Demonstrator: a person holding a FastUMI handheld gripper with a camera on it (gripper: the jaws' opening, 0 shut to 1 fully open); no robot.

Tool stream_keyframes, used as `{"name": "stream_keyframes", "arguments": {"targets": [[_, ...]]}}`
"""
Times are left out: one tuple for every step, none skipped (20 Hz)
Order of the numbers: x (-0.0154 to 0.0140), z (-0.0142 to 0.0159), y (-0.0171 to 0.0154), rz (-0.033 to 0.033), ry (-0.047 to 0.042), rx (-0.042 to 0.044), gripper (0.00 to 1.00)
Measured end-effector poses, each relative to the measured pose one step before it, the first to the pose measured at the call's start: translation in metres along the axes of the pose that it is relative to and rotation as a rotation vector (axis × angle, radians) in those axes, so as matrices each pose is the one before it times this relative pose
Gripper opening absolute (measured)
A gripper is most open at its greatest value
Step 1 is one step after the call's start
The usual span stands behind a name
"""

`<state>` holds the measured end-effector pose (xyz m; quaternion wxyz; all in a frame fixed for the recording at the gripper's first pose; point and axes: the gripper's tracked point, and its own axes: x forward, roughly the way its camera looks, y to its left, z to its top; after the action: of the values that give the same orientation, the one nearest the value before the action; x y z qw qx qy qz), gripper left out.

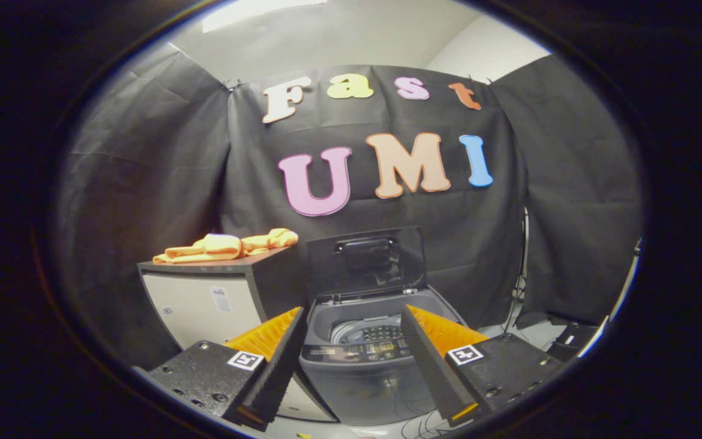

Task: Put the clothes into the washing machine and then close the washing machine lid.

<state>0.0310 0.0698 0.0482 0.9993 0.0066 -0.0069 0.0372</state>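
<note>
An orange garment (227, 246) lies crumpled on top of a dark-topped cabinet (217, 292), up and to the left beyond my fingers. Right of the cabinet stands a small grey top-loading washing machine (363, 360), framed between my fingers. Its dark lid (366, 261) stands raised at the back, and the drum opening (368, 332) shows below it. My gripper (351, 317) is open with nothing between its fingers. It hovers short of the washer, well away from the garment.
Black cloth walls close the booth behind and on both sides. A thin stand with cables (518, 286) rises right of the washer, and dark gear (570, 341) lies on the floor there. Cables (418, 421) trail in front of the washer.
</note>
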Motion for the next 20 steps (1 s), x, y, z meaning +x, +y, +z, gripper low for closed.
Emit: {"name": "stream_keyframes", "arguments": {"targets": [[0.00645,0.01127,0.01038,0.0104,-0.01051,-0.0193,0.94],[0.00736,0.00981,0.00984,0.00299,0.00111,-0.01389,0.94],[0.00825,0.00974,0.01048,0.00692,0.00204,-0.00333,0.94],[0.00883,0.01137,0.01312,0.00912,0.00068,0.00317,0.94],[0.00928,0.01186,0.01305,0.00571,0.00364,0.00295,0.94],[0.01105,0.01024,0.01032,-0.00626,0.0138,0.00778,0.94],[0.00802,0.01039,0.00783,-0.0215,0.00383,0.00612,0.94],[0.01146,0.01566,0.01759,0.01549,-0.02359,0.00552,0.94],[0.00994,0.0147,0.02236,0.03789,-0.01868,-0.008,0.94],[0.01431,0.01457,0.0198,0.0318,-0.02552,-0.0257,0.94],[0.0115,0.00582,0.01212,0.00531,0.00492,-0.02954,0.95],[0.00989,0.0023,0.01354,0.01123,0.03042,-0.02163,0.95],[0.01467,-0.00271,0.01365,0.01546,0.01973,-0.01049,0.95],[0.01514,-0.00125,0.01121,0.00926,0.02474,0.0031,0.95],[0.01587,0.00025,0.01093,0.00951,0.02577,0.00042,0.95],[0.01745,-0.00141,0.01078,0.01165,0.03327,-0.00928,0.96],[0.01391,-0.00155,0.01144,0.01045,0.02667,-0.02204,0.96],[0.01768,-0.00297,0.0128,0.03245,0.02613,-0.02609,0.96],[0.01809,-0.00361,0.012,0.03395,0.02948,-0.00042,0.96],[0.01374,-0.0104,0.00677,0.00905,0.06306,0.01037,0.97]]}}
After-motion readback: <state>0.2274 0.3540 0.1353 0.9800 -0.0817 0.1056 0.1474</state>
